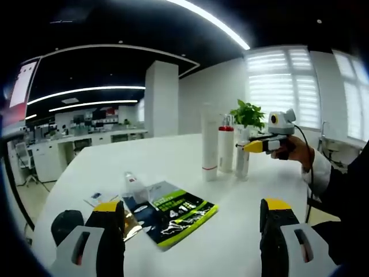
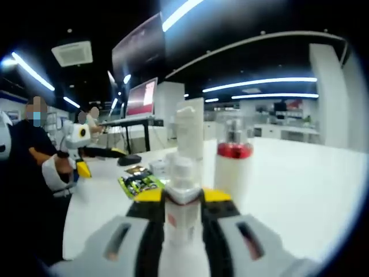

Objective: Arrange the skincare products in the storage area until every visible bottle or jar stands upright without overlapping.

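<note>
On the white table [image 1: 173, 156] 3 skincare containers stand upright in a tight cluster near the far side: a tall white tube [image 1: 210, 141] with a pink band at its base, a white bottle with a red collar [image 1: 225, 149] just beside it, and a small clear bottle [image 1: 242, 157] next to that. The right gripper [image 1: 251, 145] (held in a person's hand [image 1: 291, 151]) is clenched on the small clear bottle; in the right gripper view its yellow-tipped jaws press against both sides of that bottle [image 2: 182, 196], with the red-collared one [image 2: 233, 164] and the tube [image 2: 189, 130] just behind. The left gripper [image 1: 193, 222] hangs low over the table's near edge, jaws spread wide and grasping nothing. Between them lies a green-and-black leaflet [image 1: 173, 212], flat, with another small bottle [image 1: 132, 186] lying on its side beside it.
</note>
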A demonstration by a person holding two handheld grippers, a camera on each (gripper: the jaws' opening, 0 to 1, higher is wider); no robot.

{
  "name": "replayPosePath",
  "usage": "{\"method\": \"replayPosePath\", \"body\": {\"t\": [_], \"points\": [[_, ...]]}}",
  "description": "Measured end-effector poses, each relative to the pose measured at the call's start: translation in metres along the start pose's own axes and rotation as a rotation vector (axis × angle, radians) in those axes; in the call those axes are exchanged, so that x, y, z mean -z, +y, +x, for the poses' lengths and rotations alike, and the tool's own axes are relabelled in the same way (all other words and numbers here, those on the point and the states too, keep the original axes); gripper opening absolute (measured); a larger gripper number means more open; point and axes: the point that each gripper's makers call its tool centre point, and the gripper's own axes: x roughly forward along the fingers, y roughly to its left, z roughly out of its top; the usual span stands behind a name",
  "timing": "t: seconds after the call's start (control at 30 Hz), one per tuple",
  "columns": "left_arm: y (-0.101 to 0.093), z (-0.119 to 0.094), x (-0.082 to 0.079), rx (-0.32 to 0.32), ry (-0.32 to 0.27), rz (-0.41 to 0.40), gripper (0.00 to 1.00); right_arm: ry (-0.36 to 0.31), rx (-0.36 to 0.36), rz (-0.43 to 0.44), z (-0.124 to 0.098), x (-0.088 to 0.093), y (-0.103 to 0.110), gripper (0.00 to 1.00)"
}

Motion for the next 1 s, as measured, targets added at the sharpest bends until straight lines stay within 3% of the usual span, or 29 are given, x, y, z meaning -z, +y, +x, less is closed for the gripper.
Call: {"method": "replayPosePath", "body": {"t": [0.37,0.53,1.0], "points": [[0.003,-0.003,-0.006,-0.003,-0.014,-0.003,0.98,0.006,0.024,0.0,-0.004,0.003,-0.012,0.23],[0.004,-0.008,-0.018,-0.011,-0.063,0.014,0.94,0.013,0.041,0.023,-0.006,0.003,-0.014,0.23],[0.007,-0.004,-0.011,-0.022,-0.033,0.01,0.93,0.056,0.053,0.001,-0.013,0.005,-0.016,0.23]]}}
